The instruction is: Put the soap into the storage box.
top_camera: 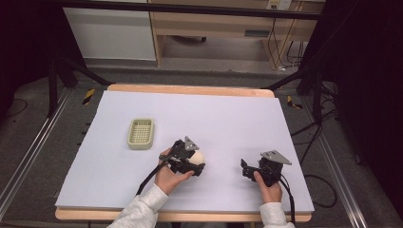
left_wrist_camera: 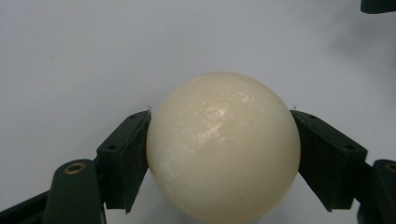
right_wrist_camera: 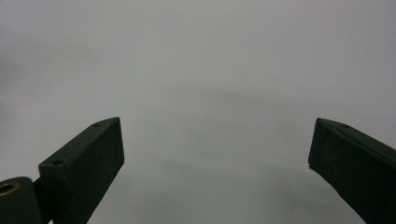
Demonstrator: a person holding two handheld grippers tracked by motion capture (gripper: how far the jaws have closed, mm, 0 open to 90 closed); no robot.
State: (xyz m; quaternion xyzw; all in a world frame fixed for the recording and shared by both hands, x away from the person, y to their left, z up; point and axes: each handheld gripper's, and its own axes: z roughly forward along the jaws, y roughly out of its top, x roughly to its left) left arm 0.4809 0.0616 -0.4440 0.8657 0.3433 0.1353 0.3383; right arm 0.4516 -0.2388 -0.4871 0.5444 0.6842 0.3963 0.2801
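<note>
Here, the left gripper [top_camera: 197, 161] is clamped on a cream-coloured ball [top_camera: 197, 156], which sits on the pale lilac table cover [top_camera: 223, 114] near the front centre of the table. In the left gripper view, the two black jaws press against opposite sides of the ball [left_wrist_camera: 223, 147], one at its left flank and one at its right, with the glossy sphere bulging between them. The left hand [top_camera: 167, 176] grips the tool from behind. The right gripper [top_camera: 245, 168] rests well apart to the right, held by the right hand [top_camera: 269, 186]; its jaws stand wide apart with only bare cover between them. A pale green slotted soap dish [top_camera: 140, 133] lies on the cover to the left of the ball, separate from both grippers.
</note>
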